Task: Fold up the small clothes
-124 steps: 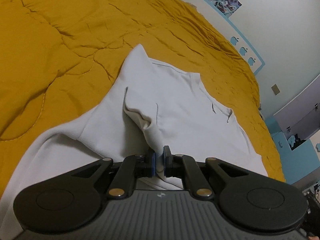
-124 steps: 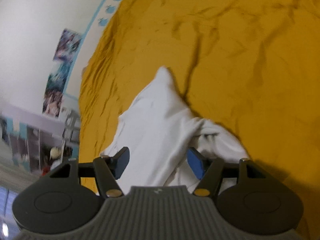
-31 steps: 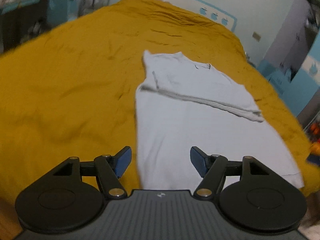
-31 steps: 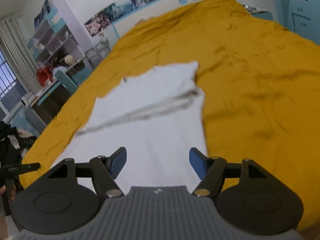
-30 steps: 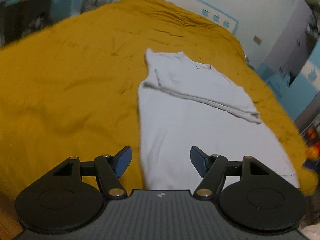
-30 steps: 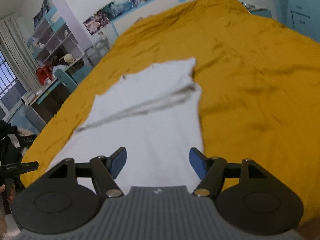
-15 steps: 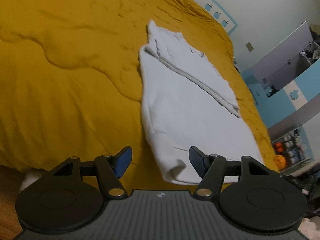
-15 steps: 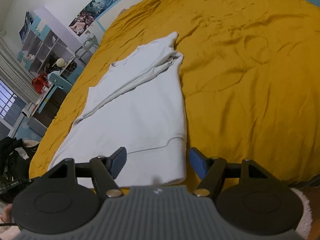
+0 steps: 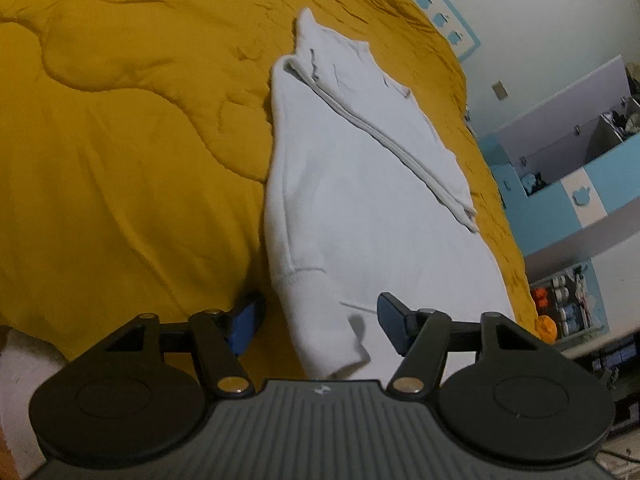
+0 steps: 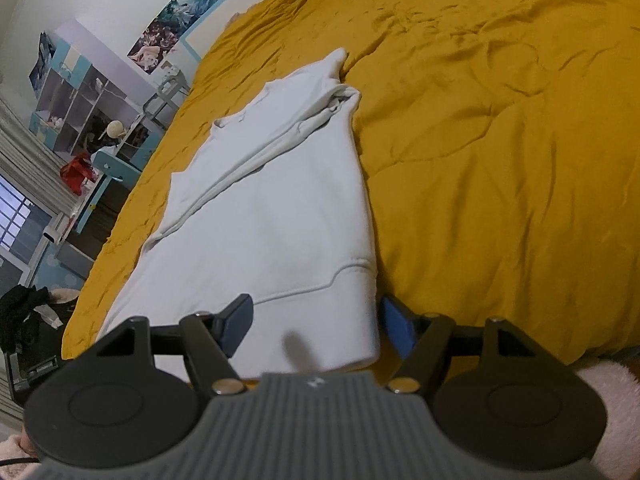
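A white long-sleeved top (image 9: 360, 184) lies flat on the mustard-yellow quilt (image 9: 120, 140), its sleeves folded across the upper part. My left gripper (image 9: 320, 320) is open, its blue pads on either side of the hem's near left corner. In the right wrist view the same top (image 10: 276, 208) runs away from me. My right gripper (image 10: 316, 320) is open, its pads straddling the hem's near right corner. Neither gripper holds cloth.
The quilt (image 10: 500, 140) covers the whole bed; its near edge is just below both grippers. Blue-and-white shelves (image 9: 576, 200) stand to the right in the left wrist view. A desk with shelves (image 10: 92, 128) stands beyond the bed's left side in the right wrist view.
Both grippers have dropped and moved in close to the hem at the bed's near edge. Earlier the left gripper was shut on the cloth; now both are open over the hem corners.
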